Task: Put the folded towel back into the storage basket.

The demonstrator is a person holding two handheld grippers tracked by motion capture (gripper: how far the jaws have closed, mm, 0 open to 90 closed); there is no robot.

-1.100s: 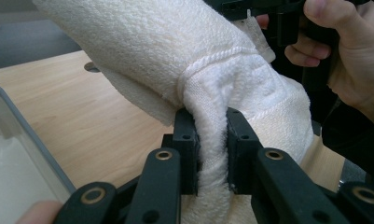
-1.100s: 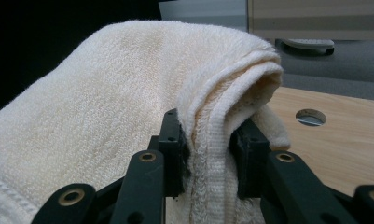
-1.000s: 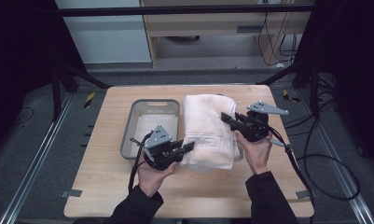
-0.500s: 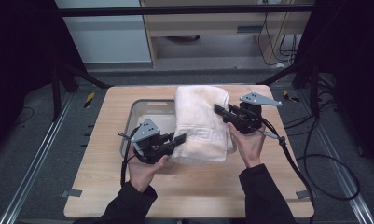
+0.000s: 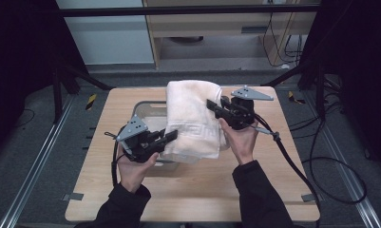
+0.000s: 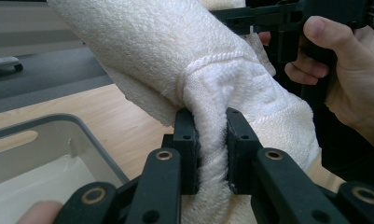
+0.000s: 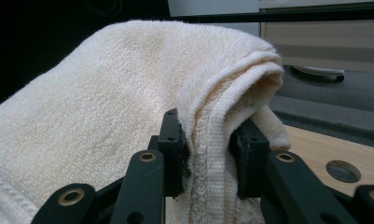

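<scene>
I see a soft, fluffy cloth towel (image 5: 193,118) with tiny loops all over and a flatter woven band near its edge. Under it, the table (image 5: 278,185) looks like smooth, pale wood. Beside the towel, the bin (image 6: 58,140) looks like smooth grey plastic. The left gripper (image 6: 211,140) pinching the towel looks like dull black plastic with small shiny metal rings.

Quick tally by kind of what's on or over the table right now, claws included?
Towel: 1, clamped in both claws
Bin: 1, grey, beneath the towel
Claws: 2, left claw and right claw
Total: 4
</scene>
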